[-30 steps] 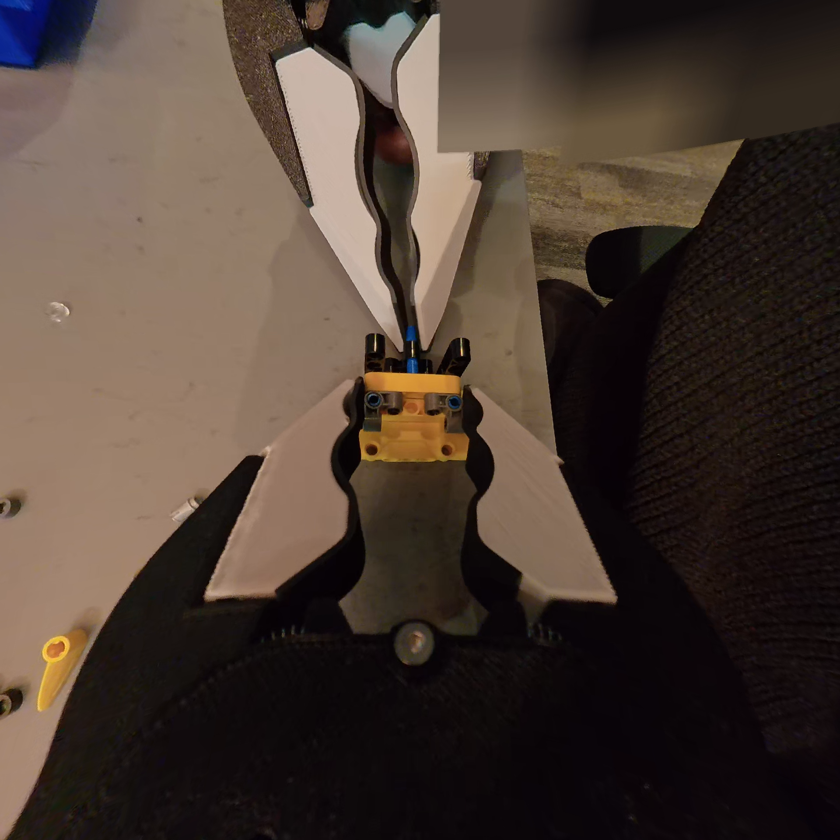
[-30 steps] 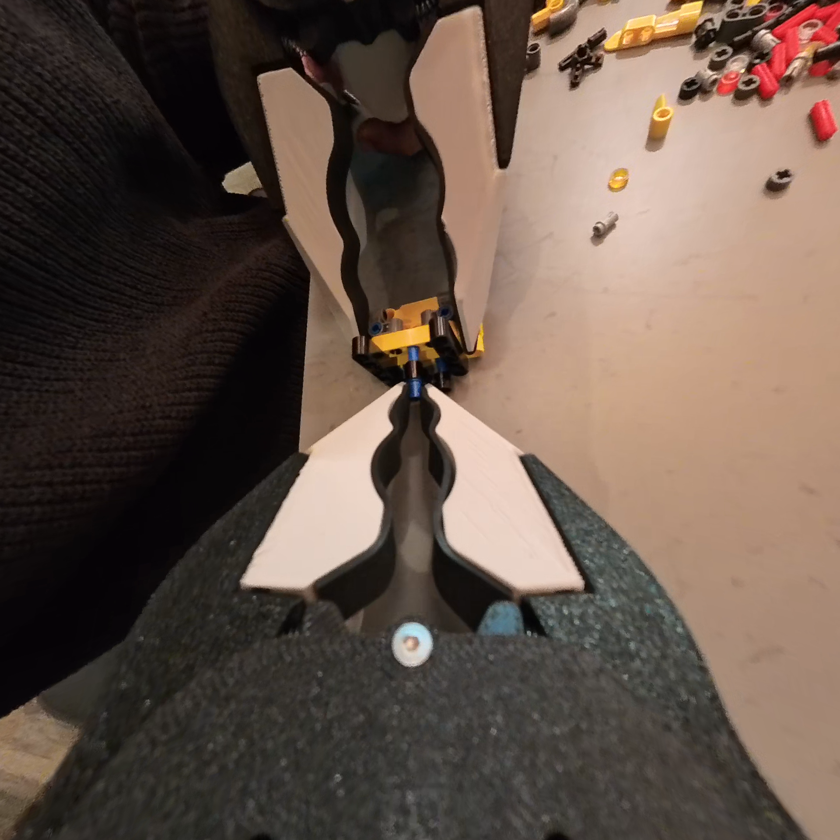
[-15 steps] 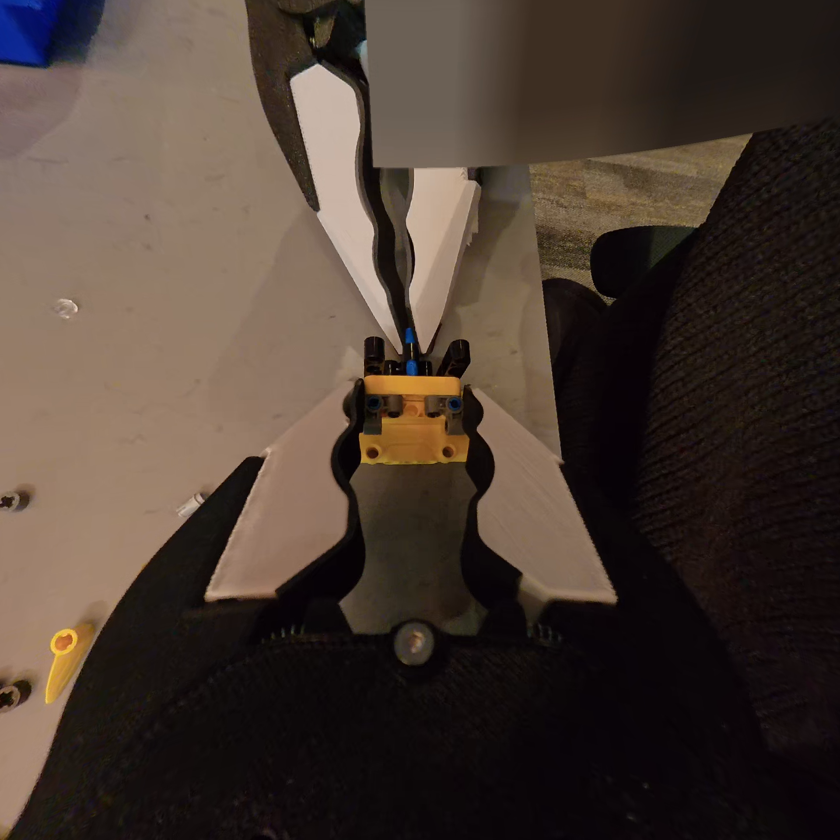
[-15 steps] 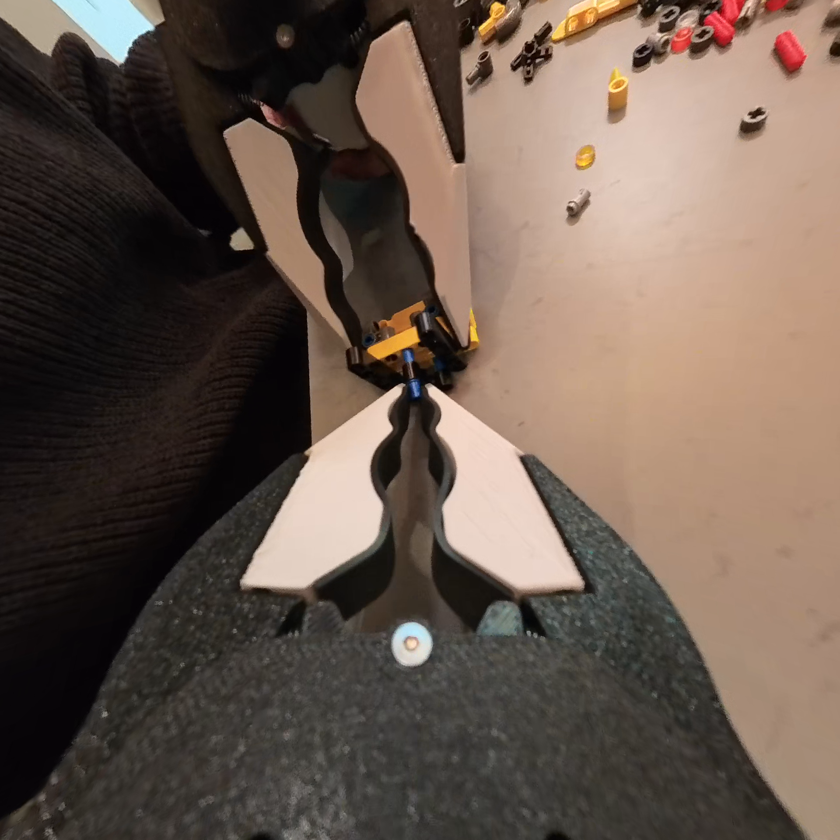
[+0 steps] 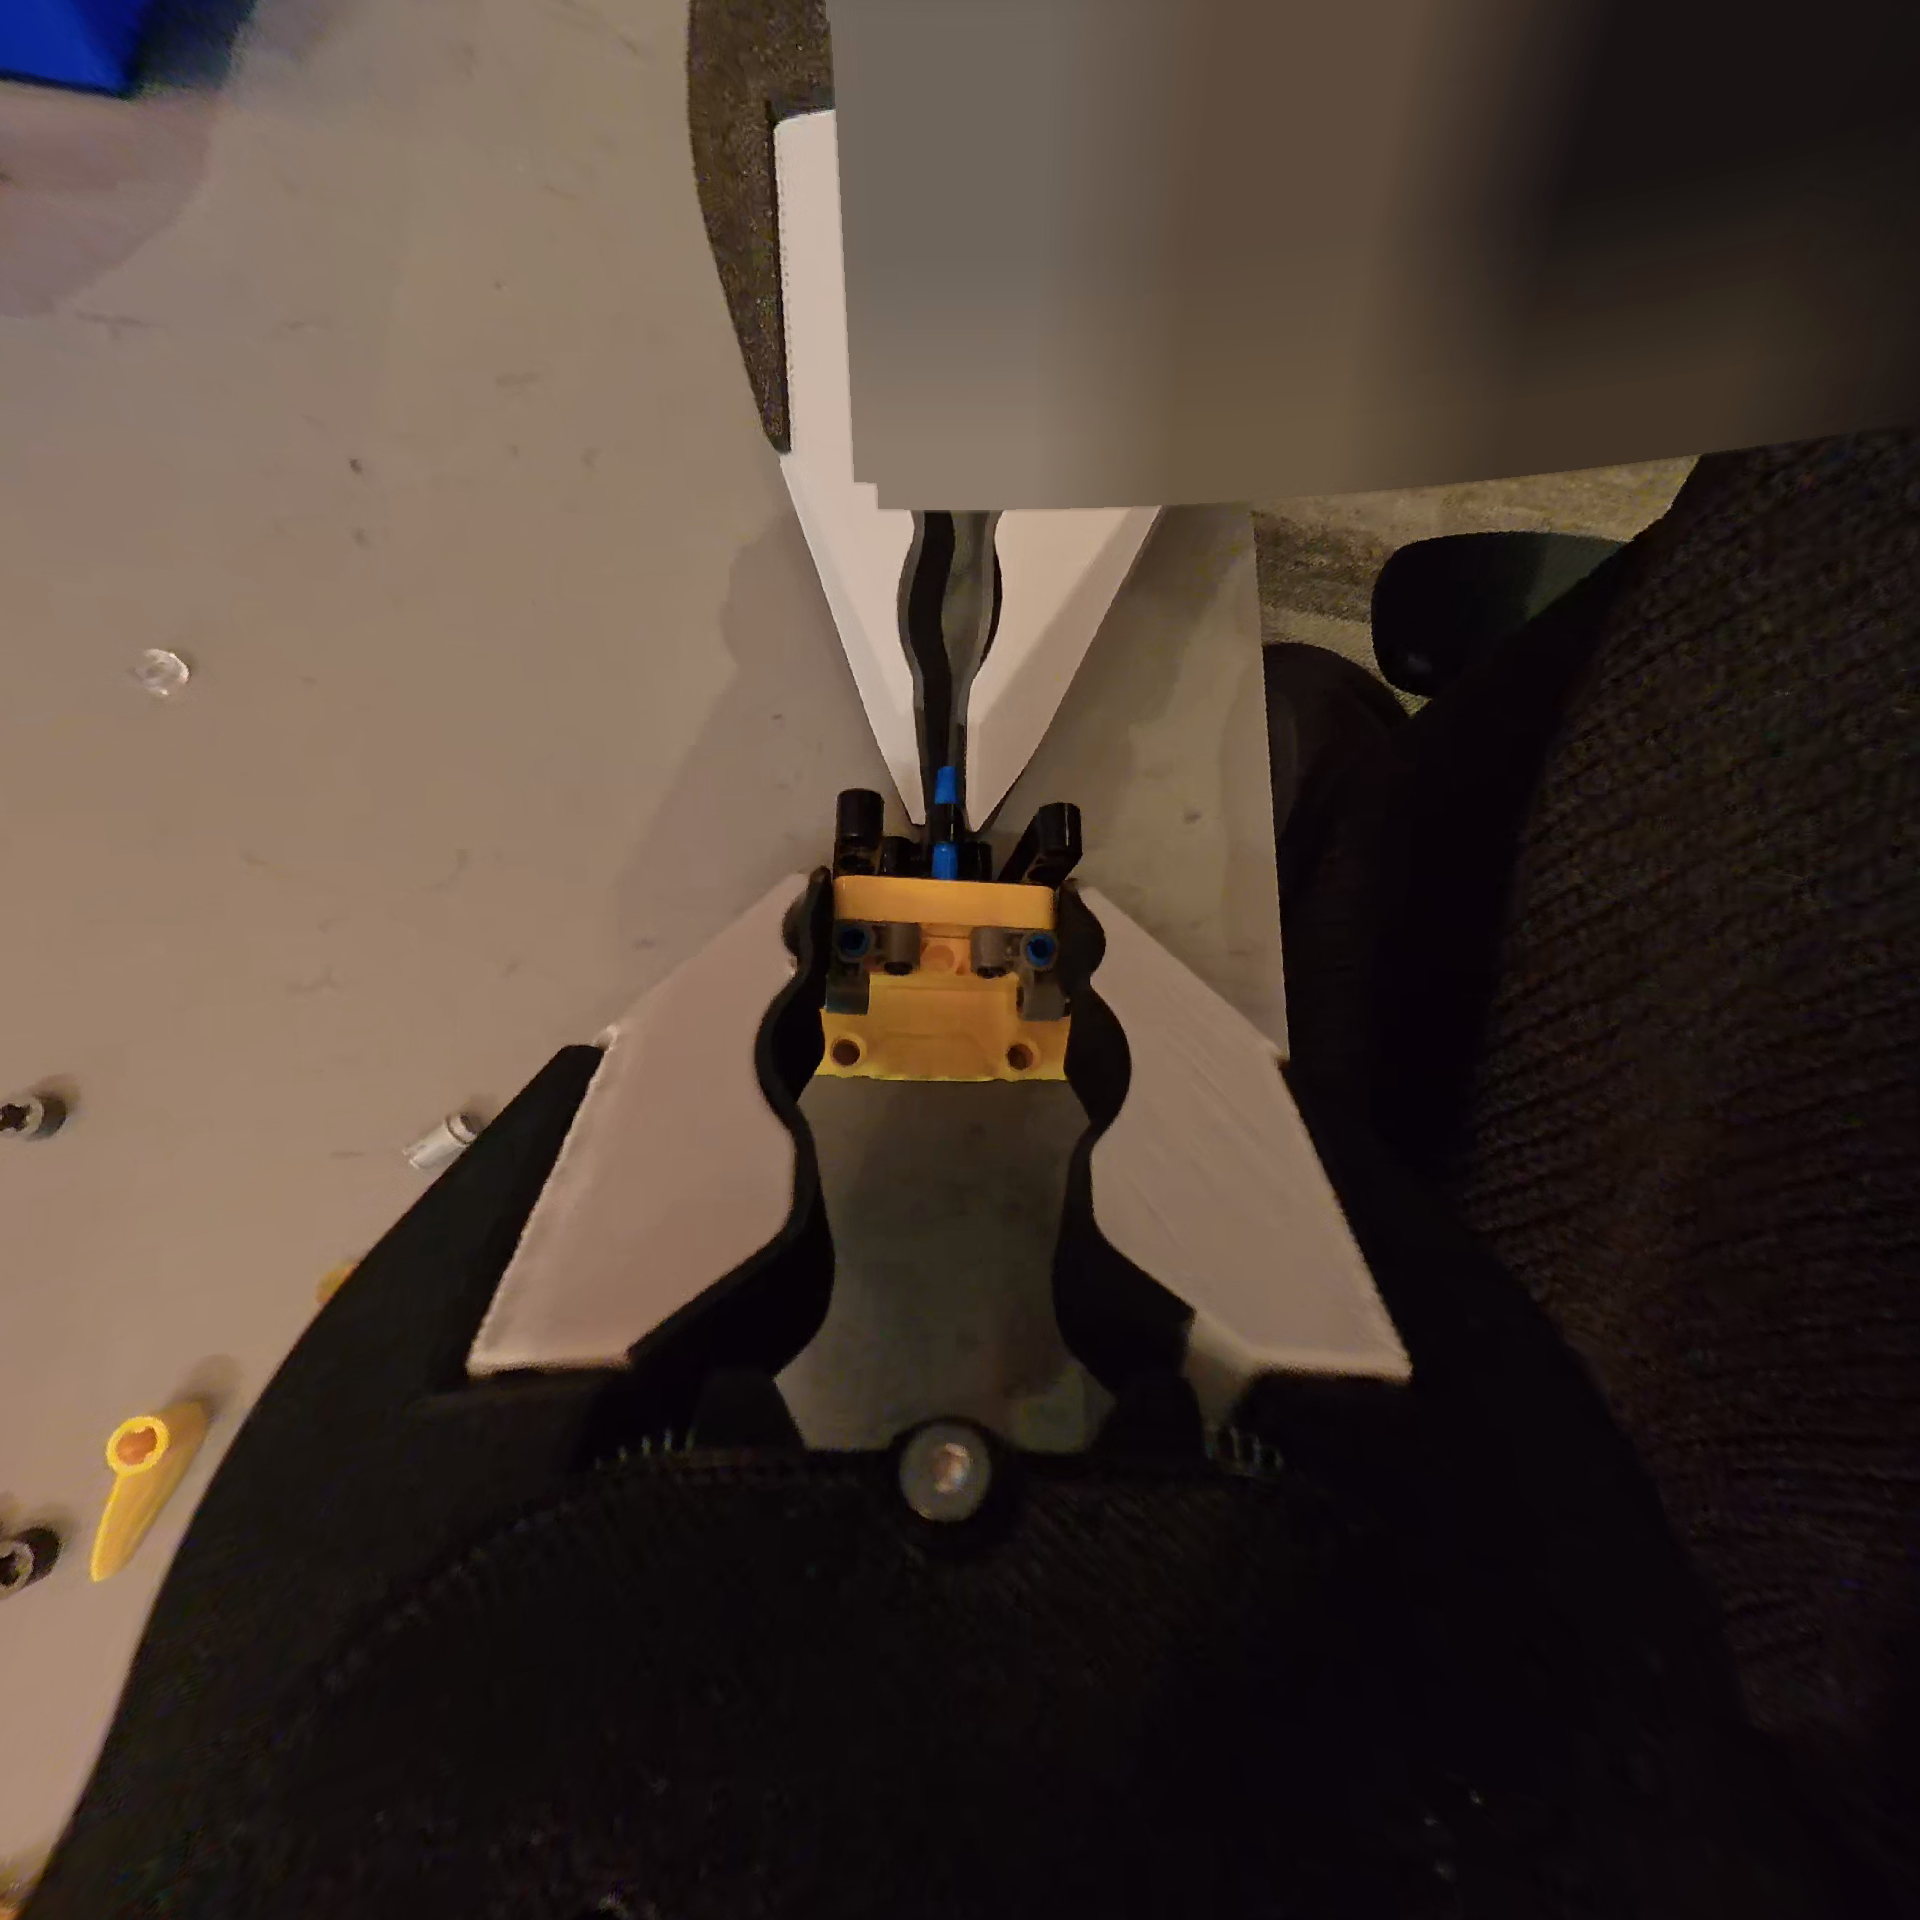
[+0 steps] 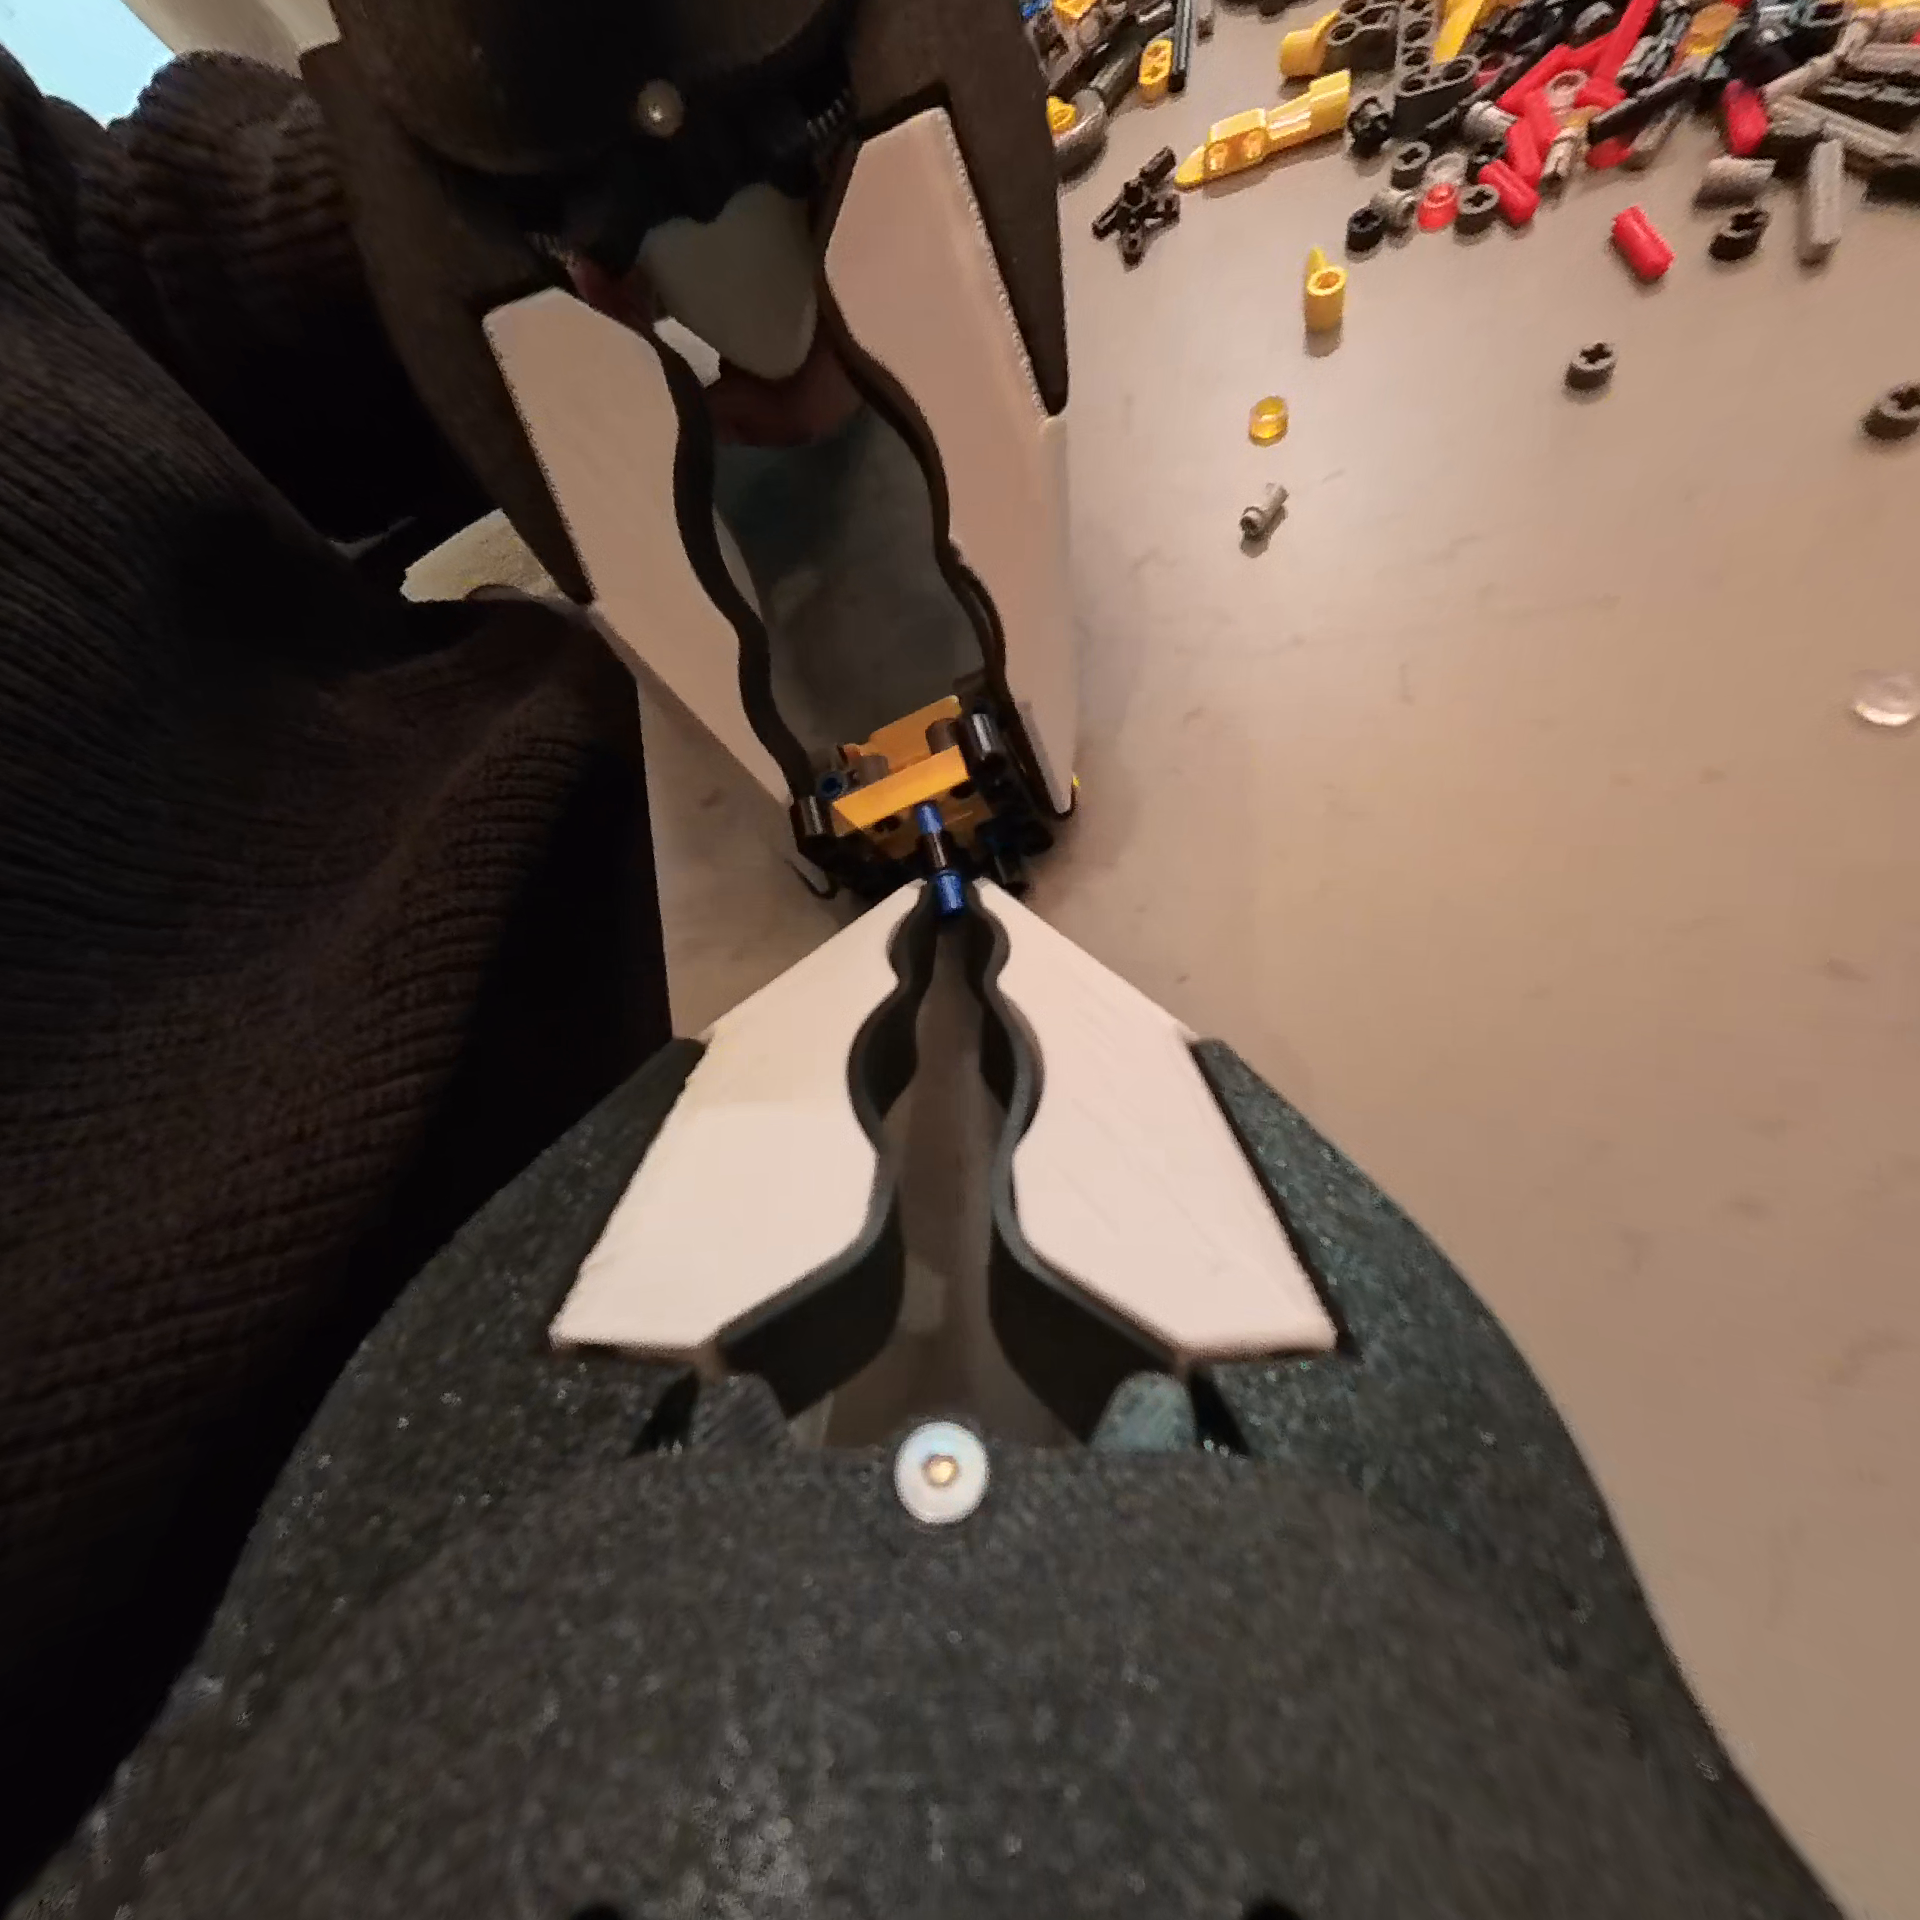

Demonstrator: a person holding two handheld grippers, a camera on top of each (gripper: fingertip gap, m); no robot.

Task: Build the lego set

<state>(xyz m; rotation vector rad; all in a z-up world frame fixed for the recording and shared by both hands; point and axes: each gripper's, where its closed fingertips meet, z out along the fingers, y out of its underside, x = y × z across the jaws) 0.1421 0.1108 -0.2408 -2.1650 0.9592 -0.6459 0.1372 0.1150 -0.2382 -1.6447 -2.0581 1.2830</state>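
Yellow brick assembly (image 5: 943, 982) sits pinched at the left gripper's (image 5: 940, 935) tips, dead centre, while at its twelve o'clock the right gripper (image 6: 948, 902) nips the blue pin (image 6: 943, 888) above the table (image 6: 1455, 831).

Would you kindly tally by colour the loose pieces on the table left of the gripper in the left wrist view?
Yellow tapered piece: 1
Orange stud, partly hidden: 1
Clear stud: 1
Light grey pin: 1
Dark pieces: 2
Total: 6

Both grippers, left gripper (image 5: 943, 940) and right gripper (image 6: 948, 906), have white wedge fingers, wavy black pads, a speckled black body, one silver screw; black knit sleeve (image 6: 260, 831).
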